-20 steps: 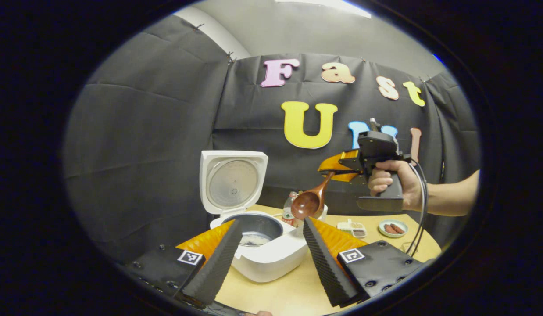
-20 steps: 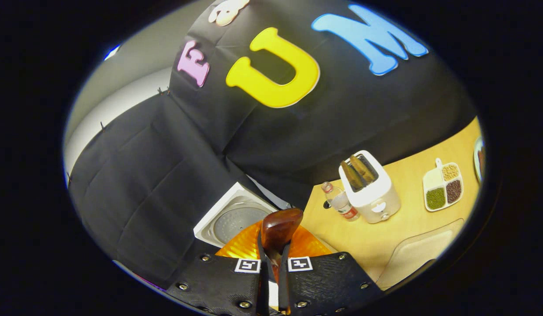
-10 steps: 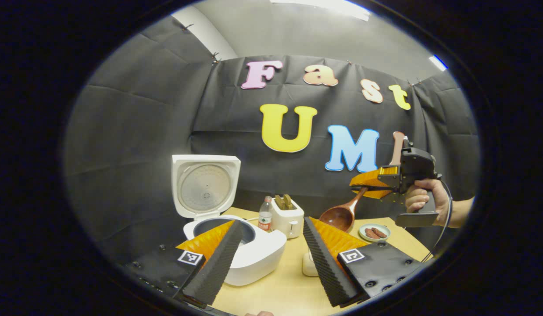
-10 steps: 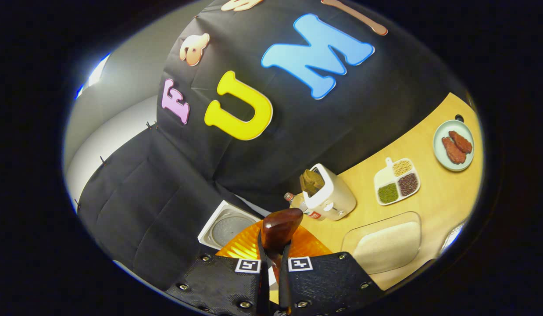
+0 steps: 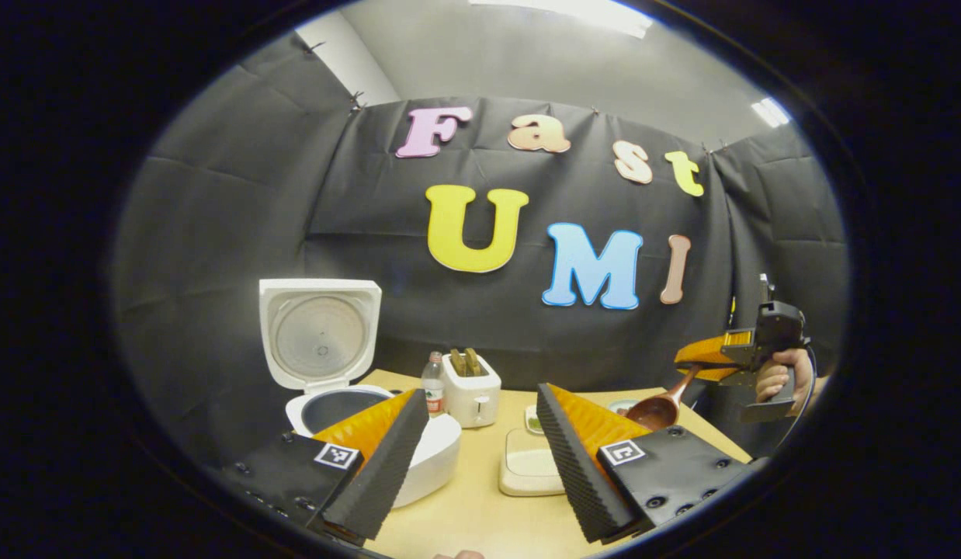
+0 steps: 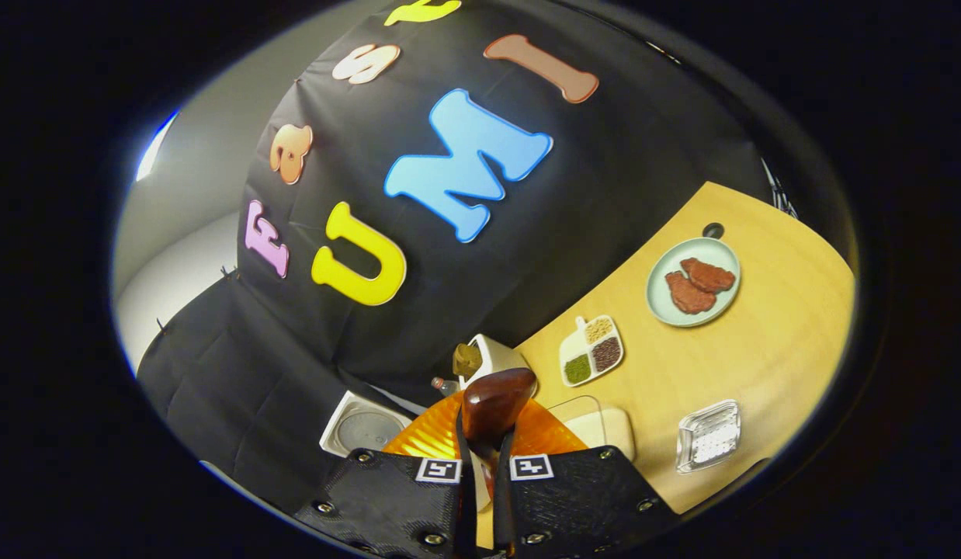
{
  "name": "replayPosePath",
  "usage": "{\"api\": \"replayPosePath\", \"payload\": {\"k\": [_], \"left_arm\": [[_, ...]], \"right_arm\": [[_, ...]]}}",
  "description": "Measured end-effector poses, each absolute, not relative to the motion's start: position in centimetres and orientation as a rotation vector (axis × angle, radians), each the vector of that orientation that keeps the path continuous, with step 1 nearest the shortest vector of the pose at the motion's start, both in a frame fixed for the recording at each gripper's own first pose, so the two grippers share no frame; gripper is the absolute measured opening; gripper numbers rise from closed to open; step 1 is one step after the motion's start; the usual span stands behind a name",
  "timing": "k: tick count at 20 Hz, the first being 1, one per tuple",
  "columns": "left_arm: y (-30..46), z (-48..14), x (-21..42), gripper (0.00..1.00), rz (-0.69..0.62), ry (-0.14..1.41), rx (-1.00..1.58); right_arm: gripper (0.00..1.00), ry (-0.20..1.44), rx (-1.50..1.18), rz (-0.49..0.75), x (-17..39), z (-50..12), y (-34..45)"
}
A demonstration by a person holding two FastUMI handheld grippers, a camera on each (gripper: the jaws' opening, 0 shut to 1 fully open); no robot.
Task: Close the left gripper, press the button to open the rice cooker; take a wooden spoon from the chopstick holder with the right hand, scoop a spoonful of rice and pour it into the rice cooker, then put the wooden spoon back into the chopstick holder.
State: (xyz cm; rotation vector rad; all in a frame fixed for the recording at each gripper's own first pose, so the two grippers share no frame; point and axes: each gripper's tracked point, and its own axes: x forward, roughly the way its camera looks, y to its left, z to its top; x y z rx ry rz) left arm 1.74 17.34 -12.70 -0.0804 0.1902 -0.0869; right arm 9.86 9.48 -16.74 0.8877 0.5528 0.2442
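the wooden spoon [image 5: 660,409] is dark reddish-brown and glossy, with a deep round bowl and a slim handle. the right gripper [image 5: 702,363], held in a hand [image 5: 775,378] at the far right, is clamped on the handle; the bowl hangs low over the table's [image 5: 480,508] right side. in the right gripper view the handle end [image 6: 494,404] sticks up between the tightly closed fingers. the left gripper [image 5: 480,454] is spread wide and holds nothing. the rice cooker [image 5: 341,388] stands at the left with its lid upright and its dark inner pot open; i cannot tell its contents. a lidded clear box [image 5: 531,472] holds pale rice. a divided dish [image 6: 591,350] holds green, dark and tan grains, a round plate [image 6: 692,281] two brown pieces, and a small clear tray [image 6: 709,435] white grains. the toaster [image 5: 470,380] holds two slices.
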Motion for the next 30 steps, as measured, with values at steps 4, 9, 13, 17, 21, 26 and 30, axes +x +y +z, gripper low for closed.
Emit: {"api": "replayPosePath", "payload": {"k": [4, 9, 13, 17, 21, 26, 30], "left_arm": [[15.8, -12.4, 2.0, 0.97, -0.113, 0.194, -0.078], [15.8, -11.5, 3.6, 0.97, -0.101, 0.204, -0.066], [15.5, -11.4, 4.4, 0.97, -0.085, 0.217, -0.071], [14.9, -11.3, 4.6, 0.99, -0.079, 0.229, -0.056], [14.5, -11.1, 4.9, 0.99, -0.08, 0.219, -0.048], [14.2, -12.2, 5.0, 0.97, -0.077, 0.249, -0.02], [13.7, -12.0, 5.3, 0.97, -0.076, 0.239, -0.033]], "right_arm": [[0.09, 0.538, 0.858, 0.162, 9.2, -18.4, 5.2], [0.09, 0.544, 0.743, 0.056, 9.5, -21.8, 1.1], [0.08, 0.582, 0.677, -0.012, 9.3, -24.9, -0.9], [0.08, 0.614, 0.634, -0.041, 9.4, -28.0, -1.7], [0.09, 0.631, 0.594, -0.053, 9.8, -30.7, -1.3], [0.09, 0.667, 0.496, -0.073, 9.2, -34.0, 0.1], [0.09, 0.661, 0.458, -0.05, 9.2, -34.6, 0.6]]}}
